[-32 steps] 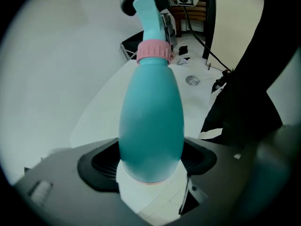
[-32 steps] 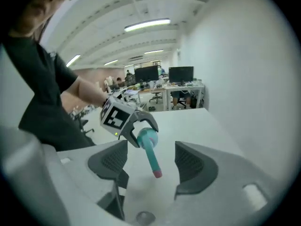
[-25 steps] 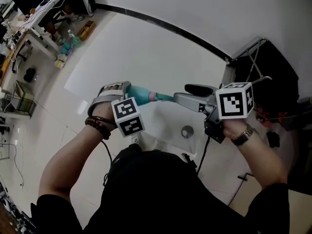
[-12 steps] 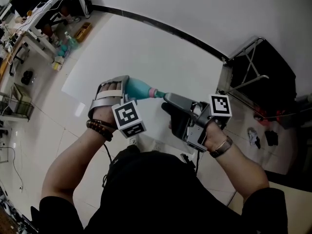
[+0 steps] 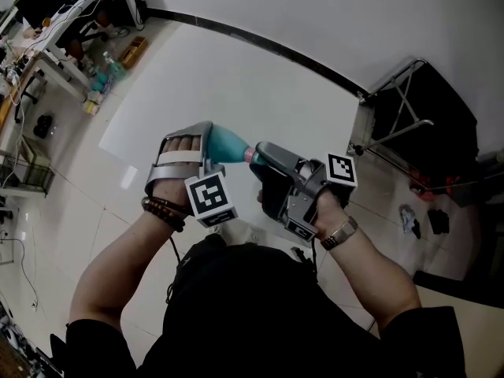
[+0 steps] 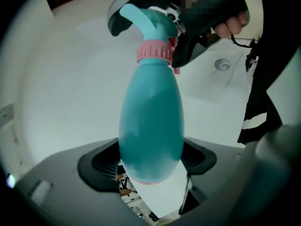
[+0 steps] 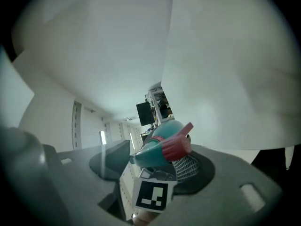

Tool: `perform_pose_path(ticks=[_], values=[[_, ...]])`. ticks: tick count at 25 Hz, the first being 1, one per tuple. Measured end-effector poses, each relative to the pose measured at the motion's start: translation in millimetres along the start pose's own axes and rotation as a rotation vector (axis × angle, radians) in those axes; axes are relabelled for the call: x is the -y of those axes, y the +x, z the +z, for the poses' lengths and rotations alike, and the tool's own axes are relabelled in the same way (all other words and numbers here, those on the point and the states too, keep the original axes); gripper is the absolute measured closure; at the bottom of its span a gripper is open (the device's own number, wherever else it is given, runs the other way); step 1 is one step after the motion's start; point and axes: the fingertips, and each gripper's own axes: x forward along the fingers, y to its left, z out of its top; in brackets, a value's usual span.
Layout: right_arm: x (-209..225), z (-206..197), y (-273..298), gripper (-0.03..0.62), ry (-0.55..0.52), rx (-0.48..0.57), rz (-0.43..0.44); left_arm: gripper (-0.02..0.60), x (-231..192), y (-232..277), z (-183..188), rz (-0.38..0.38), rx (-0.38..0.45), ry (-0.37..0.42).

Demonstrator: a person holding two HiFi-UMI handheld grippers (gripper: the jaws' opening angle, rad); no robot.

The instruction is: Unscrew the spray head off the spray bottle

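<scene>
A teal spray bottle (image 5: 229, 143) lies roughly level in front of me, its round body (image 6: 150, 121) clamped between the pads of my left gripper (image 5: 206, 142). A pink collar (image 6: 155, 52) joins it to the teal spray head (image 6: 145, 16). My right gripper (image 5: 260, 161) has come in from the right and its jaws have just been closing around that head. In the right gripper view the spray head (image 7: 160, 147) with its red nozzle (image 7: 178, 146) lies between the two pads, touching both.
Below the bottle is a white surface (image 5: 236, 77) with a round drain (image 6: 222, 65). A black folding frame (image 5: 417, 109) stands at the right. Cluttered desks (image 5: 79, 22) fill the far left corner. My dark sleeve and torso fill the bottom of the head view.
My right gripper has rolled over and moved left and down, from beside the nozzle onto the spray head. The left gripper has tipped the bottle up a little.
</scene>
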Motion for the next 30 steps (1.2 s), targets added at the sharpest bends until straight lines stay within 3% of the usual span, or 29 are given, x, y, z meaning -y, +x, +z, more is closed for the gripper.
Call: perform_pose_path(ticks=[6,13,24,30], values=[[3.8,-5.2,3.1,0.37,-0.036,-0.047,-0.044,0.167,3.8,-0.2,-0.6,-0.002,-0.012,0.022],[9.8,-5.9,2.1,0.375,-0.059,-0.088,-0.071,0.167,2.3,-0.1,-0.7,0.027,-0.009,0.063],[0.3,-13.7,-5.0,0.389,-0.008,-0.142,0.059,0.167,-4.2,-7.1,4.3,0.076,0.036,0.074],[5.8,-12.0,-3.6,0.411,-0.048,-0.168,0.043,0.167,-6.3,-4.1,-1.5,0.098,0.026,0.101]])
